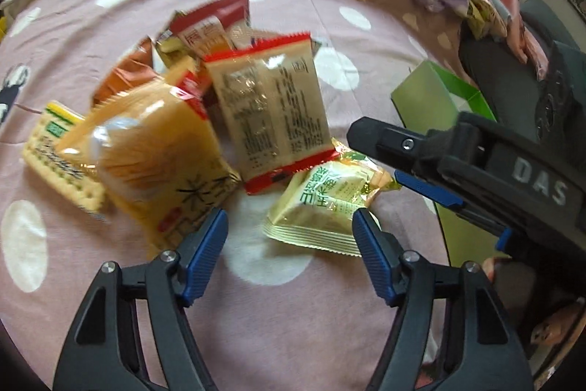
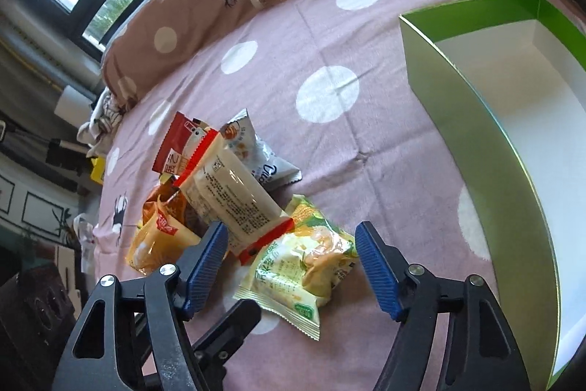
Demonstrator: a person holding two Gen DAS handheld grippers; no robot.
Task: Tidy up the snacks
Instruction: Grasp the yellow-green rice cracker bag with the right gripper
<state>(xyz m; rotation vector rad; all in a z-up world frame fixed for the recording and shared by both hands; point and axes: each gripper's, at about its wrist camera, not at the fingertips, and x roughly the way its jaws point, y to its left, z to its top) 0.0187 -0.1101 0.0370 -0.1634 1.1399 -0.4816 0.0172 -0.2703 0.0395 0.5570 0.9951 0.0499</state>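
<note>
Left wrist view blurs the snack pile [image 1: 205, 120], its rear packets hidden; both the left gripper [image 1: 291, 244] and right gripper [image 2: 291, 255] gape empty beside the green box [image 2: 476, 141], which is cut off

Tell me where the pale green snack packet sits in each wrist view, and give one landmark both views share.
Left wrist: green snack packet lies lower centre-right, just above the right blue finger.
Right wrist: same packet lies lower centre, between the open jaws.
Shared landmark: the red-edged packet, overlapping the green packet's upper left edge.
</note>
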